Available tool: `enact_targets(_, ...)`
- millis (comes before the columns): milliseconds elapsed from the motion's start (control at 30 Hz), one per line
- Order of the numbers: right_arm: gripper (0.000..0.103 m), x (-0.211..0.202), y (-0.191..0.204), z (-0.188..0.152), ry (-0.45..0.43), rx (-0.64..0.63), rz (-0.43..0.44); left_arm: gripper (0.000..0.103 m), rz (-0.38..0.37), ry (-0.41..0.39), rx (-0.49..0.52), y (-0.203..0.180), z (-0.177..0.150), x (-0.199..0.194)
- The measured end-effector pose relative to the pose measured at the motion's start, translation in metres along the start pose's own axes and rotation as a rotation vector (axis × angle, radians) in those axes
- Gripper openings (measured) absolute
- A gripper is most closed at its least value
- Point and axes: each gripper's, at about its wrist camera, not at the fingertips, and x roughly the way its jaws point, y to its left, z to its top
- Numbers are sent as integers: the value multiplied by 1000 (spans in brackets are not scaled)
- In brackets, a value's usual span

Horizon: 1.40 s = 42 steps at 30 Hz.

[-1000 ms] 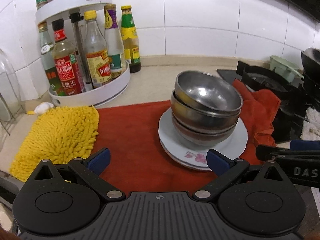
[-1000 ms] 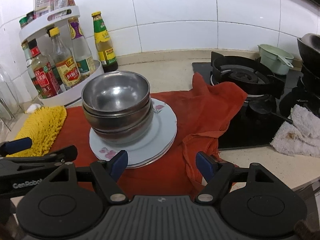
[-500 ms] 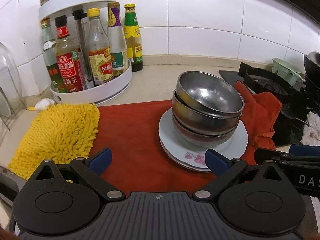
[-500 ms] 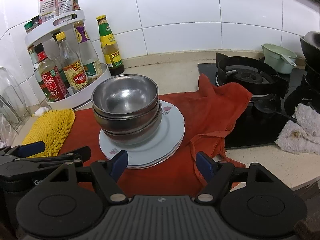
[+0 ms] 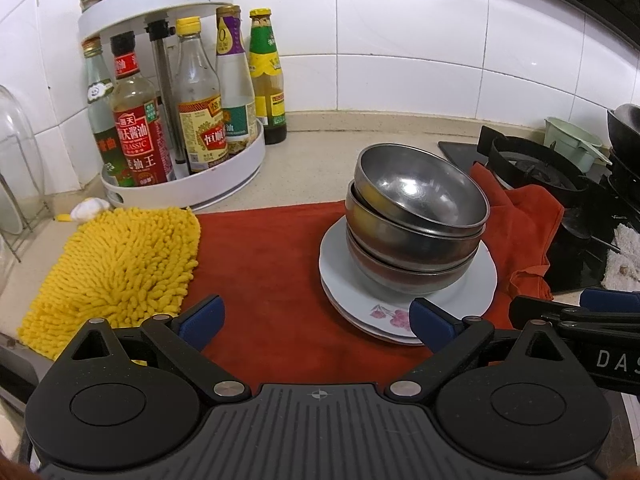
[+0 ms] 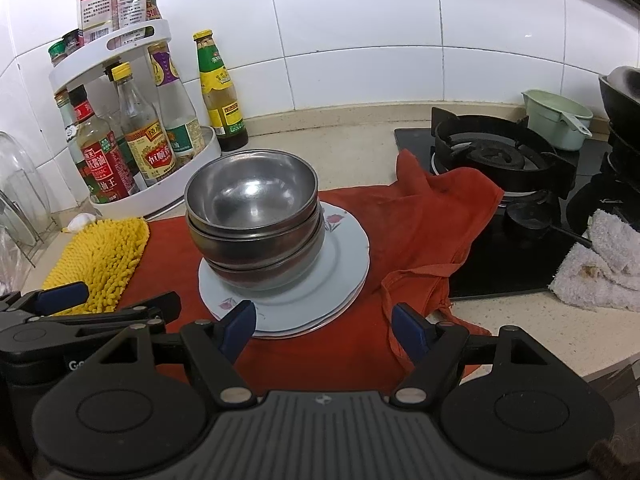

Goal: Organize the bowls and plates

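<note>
Three steel bowls (image 5: 416, 216) are nested in a stack on white flowered plates (image 5: 336, 264), which lie on a red cloth (image 5: 264, 264). My left gripper (image 5: 316, 320) hovers open just in front of the plates, its right pad near their front rim, with nothing between its fingers. In the right wrist view the same bowls (image 6: 252, 204) and plates (image 6: 344, 256) lie ahead and slightly left. My right gripper (image 6: 324, 326) is open at the plates' front edge and holds nothing. Each gripper shows in the other's view: the right gripper (image 5: 580, 312) and the left gripper (image 6: 112, 300).
A white two-tier rack of sauce bottles (image 5: 180, 152) stands at the back left, with a yellow chenille mat (image 5: 116, 268) before it. A gas stove (image 6: 500, 160), a green cup (image 6: 556, 120) and a white towel (image 6: 600, 264) are on the right. A wire dish rack (image 6: 20, 216) is far left.
Both views have drifted a little, so the stack sits slightly further right in the right wrist view. The bowls and plates have not moved, and both grippers stay empty.
</note>
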Motion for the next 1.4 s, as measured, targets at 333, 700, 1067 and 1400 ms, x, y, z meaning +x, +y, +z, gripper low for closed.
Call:
enact_targets(333,70,1,4,2,-4,-9,-1,100,7,-14,-3,3,2,0)
enact_targets(700,70,2,10,6,-10,-20,10,100,11,-19,-7,8,5,2)
enact_targets(1067,72,1,5,12,-22,-9,26,101,-18,-43,-7,8,12,5)
enact_targets(1400,73,16,-3,47,-82,-40,115,103,62,-163,-5,0,44,7)
